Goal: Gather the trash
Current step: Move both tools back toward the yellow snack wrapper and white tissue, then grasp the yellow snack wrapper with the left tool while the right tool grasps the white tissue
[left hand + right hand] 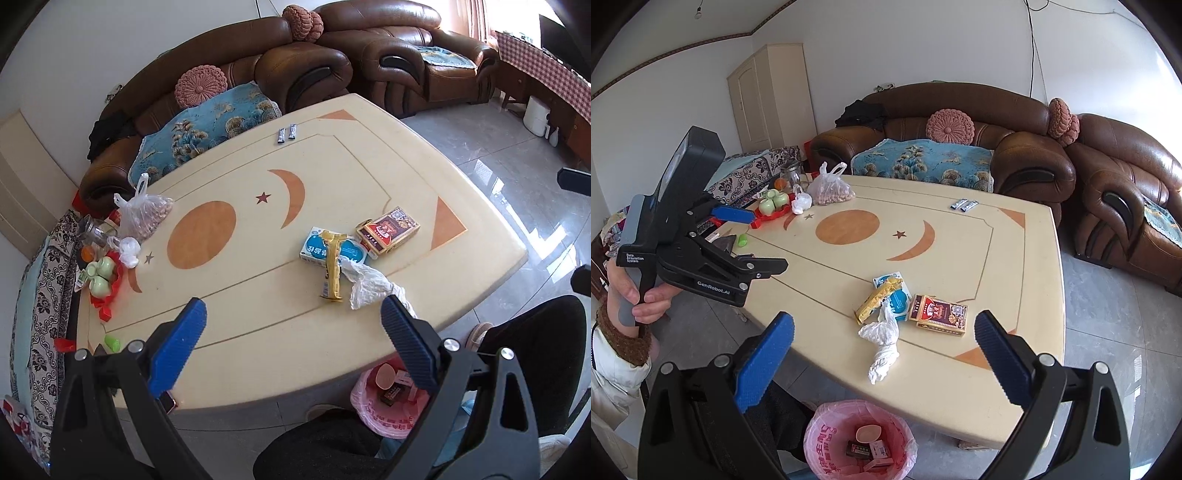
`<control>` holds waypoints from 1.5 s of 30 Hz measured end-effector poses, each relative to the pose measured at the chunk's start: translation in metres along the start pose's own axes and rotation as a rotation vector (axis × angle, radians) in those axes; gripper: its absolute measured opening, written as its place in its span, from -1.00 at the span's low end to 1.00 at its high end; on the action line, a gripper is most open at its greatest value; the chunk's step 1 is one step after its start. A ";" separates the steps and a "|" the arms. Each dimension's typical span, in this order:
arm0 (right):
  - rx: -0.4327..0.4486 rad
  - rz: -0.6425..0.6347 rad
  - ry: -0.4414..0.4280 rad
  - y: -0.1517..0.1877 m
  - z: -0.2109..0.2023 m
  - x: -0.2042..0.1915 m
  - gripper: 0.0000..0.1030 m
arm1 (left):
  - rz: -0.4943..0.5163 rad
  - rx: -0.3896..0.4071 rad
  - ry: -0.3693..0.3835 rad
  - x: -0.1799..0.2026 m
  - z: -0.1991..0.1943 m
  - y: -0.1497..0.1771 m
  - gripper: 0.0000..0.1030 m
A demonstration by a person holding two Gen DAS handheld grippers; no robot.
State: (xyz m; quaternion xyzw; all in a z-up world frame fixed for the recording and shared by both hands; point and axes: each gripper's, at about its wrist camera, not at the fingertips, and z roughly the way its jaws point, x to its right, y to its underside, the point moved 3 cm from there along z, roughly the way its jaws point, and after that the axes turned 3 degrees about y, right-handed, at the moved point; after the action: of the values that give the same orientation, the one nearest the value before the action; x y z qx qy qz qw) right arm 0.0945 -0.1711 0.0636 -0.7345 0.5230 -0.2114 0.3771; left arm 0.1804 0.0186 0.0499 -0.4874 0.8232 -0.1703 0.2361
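1. Left gripper point(291, 332): jaws spread wide, nothing between the blue pads point(177, 347). It hangs above the near edge of the table point(258, 362), touching nothing. Seen from the right wrist view, the same gripper point(753, 236) is held up at the table's left side by the left hand point(646, 299), fingers parted and empty.

2. Right gripper point(884, 343): jaws also wide apart, empty, no contact with any item. It sits above the near table edge, with the bin point(860, 439) below it.

3. Trash on the table, clustered toward the near right part:
   - yellow wrapper point(331, 269) lying across a blue-and-white box point(314, 249);
   - crumpled white tissue point(365, 282), touching the wrapper's end and reaching toward the table edge;
   - red-and-gold box point(388, 230), just beside the blue-and-white one.

4. Bin: lined with a pink bag, standing on the floor under the near table edge. It holds small boxes and a pale rounded item; what that item is cannot be told.

5. Other items: two small sachets point(287, 133) near the far edge; a bag of nuts point(144, 214) and a red tray with green cups point(101, 275) at the far left. A brown sofa point(303, 70) stands beyond the table.
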 end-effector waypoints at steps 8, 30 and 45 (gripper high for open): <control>-0.052 0.009 -0.010 0.000 0.042 0.003 0.86 | -0.009 -0.066 0.032 -0.011 0.055 -0.002 0.81; -0.301 -0.056 -0.056 0.060 0.203 -0.007 0.86 | 0.038 -0.230 0.043 -0.005 0.191 -0.002 0.81; -0.361 -0.082 -0.112 0.089 0.262 -0.014 0.86 | 0.132 -0.238 0.098 0.014 0.230 -0.003 0.80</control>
State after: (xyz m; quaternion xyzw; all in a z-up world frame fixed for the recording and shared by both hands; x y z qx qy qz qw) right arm 0.2201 -0.0857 -0.1680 -0.8215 0.5004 -0.0883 0.2588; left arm 0.3044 -0.0069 -0.1433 -0.4479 0.8784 -0.0792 0.1468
